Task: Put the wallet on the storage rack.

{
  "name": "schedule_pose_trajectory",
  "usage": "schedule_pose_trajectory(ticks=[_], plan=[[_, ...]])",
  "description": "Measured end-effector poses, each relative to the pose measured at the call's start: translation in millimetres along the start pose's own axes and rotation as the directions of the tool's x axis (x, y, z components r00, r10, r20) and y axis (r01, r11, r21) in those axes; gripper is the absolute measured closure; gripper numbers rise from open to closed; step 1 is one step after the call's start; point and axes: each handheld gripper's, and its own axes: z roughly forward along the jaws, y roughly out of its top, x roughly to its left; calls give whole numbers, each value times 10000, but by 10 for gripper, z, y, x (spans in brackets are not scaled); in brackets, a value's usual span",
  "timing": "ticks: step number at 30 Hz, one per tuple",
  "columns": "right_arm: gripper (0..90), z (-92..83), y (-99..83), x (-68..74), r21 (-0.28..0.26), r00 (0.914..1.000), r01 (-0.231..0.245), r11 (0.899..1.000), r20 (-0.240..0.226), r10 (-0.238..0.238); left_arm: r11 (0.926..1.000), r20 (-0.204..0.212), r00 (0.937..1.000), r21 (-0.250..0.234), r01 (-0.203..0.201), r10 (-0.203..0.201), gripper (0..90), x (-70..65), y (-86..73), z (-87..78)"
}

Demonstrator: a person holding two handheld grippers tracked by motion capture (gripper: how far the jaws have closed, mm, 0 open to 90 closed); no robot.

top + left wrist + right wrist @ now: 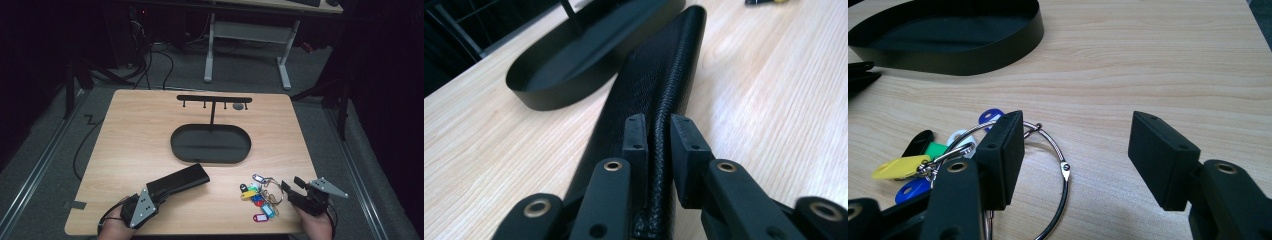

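A long black leather case (179,180) lies on the wooden table at the front left, pointing toward the tray. My left gripper (159,193) holds its near end. In the left gripper view the case (664,65) shows a stitched seam, and my left gripper (659,137) has both pads pressed against that seam. A bunch of coloured key tags on a metal ring (257,197) lies at the front right. My right gripper (291,185) stands open just right of it. In the right gripper view the ring (1062,167) lies under the open right gripper (1075,150), nothing between the pads.
A black oval tray (176,145) with an upright post and a hook bar (214,98) stands mid-table, beyond both grippers. Its wall (544,97) is close to the case's far end. Bare wood stretches to the right of the case.
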Motion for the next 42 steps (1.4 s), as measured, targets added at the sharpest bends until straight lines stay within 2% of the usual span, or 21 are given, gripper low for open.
schedule_pose_trajectory(ticks=[7, 13, 17, 19, 24, 30, 37, 41, 42], plan=[[398, 18, -3, 0, 47, 10000, -63, 10000, -28, 63, 9973, 94, 9978, -329, 656, -653, 799, 38, 26, -66], [399, 26, -3, 4, 55, 10000, -65, 10000, -39, 66, 9876, 351, 9893, -631, 1438, -1418, 803, 76, 50, -107], [399, 25, -4, 3, 29, 9999, -131, 9999, -14, 131, 9857, 409, 9879, -720, 1523, -1496, 806, 53, 86, -128], [399, 25, -5, 3, 35, 9999, -157, 9999, -19, 157, 9825, 513, 9854, -839, 1664, -1625, 808, 41, 104, -133], [399, 24, -2, 10, 19, 9999, -107, 9999, -34, 107, 9706, 851, 9743, -1045, 2169, -2086, 810, 40, 146, -150], [399, 13, 5, 21, -12, 10000, -90, 10000, -38, 90, 9463, 1271, 9518, -1319, 2951, -2791, 812, 65, 178, -158], [399, 9, 9, 32, -7, 10000, -41, 10000, -15, 41, 9269, 1603, 9349, -1572, 3409, -3167, 813, 96, 193, -187], [399, 8, 10, 40, 1, 10000, -21, 10000, -2, 21, 9207, 1836, 9287, -1671, 3526, -3223, 816, 84, 203, -195], [399, 9, 10, 41, 7, 10000, -19, 10000, 6, 19, 9179, 1907, 9250, -1659, 3604, -3287, 816, 88, 200, -192]])
